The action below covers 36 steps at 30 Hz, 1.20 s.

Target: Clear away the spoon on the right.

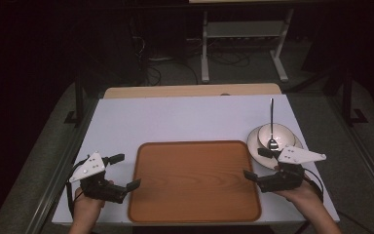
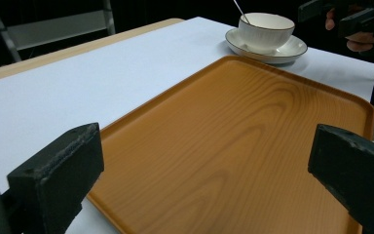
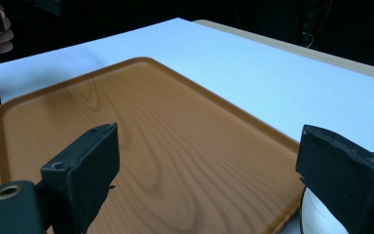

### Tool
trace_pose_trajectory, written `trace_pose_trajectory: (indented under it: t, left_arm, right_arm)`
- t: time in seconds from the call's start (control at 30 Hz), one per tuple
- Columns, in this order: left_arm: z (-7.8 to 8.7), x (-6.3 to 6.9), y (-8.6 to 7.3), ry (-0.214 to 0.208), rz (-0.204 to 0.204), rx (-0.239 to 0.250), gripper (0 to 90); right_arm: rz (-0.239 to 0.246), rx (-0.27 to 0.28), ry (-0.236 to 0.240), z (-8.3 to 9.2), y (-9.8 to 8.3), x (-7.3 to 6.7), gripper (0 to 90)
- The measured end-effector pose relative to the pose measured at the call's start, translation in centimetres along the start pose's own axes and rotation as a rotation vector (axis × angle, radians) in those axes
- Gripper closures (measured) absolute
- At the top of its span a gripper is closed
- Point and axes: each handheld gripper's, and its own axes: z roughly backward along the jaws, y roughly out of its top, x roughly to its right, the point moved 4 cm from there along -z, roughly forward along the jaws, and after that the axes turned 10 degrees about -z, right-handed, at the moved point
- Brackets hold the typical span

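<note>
Overhead; 2 low views share tray [image 1: 195, 180]

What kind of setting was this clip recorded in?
Probably a lab or recording workspace, not a home: a white-covered table with dark surroundings, loose cables on the floor behind it, a metal frame stand, and hand-held grippers over a wooden tray.

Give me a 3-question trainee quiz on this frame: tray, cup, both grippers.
1. True or false: the tray has something lying on it.
2. Where does the cup stand? A) on the tray B) on a saucer right of the tray C) between the left gripper's jaws
3. Fill in: the spoon stands in the ____.

Key: 1 false, the tray is bare. 2 B, the cup and saucer sit on the white table, just ahead of the right gripper. 3 cup. Both grippers have open jaws with nothing between them, one at each side of the tray.
</note>
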Motion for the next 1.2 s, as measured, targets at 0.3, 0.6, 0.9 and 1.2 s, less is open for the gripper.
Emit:
trace_pose_trajectory:
  t: [0.3,0.6,0.9,1.2]
  left_arm:
    - [0.1,0.1,0.0,-0.002,-0.003,0.0,0.0]
    - [0.1,0.1,-0.1,-0.008,-0.002,0.0,0.0]
    - [0.2,0.2,0.0,0.004,-0.005,-0.002,0.0]
    - [0.3,0.2,-0.1,0.011,-0.006,-0.004,0.0]
  right_arm:
    - [-0.003,0.01,-0.011,0.0,0.3,0.3,8.2]
    - [-0.001,0.018,-0.024,0.1,0.6,0.5,8.4]
    - [-0.004,0.039,-0.034,-0.1,1.3,1.0,8.4]
    - [0.003,0.045,-0.046,-0.3,2.3,1.7,8.4]
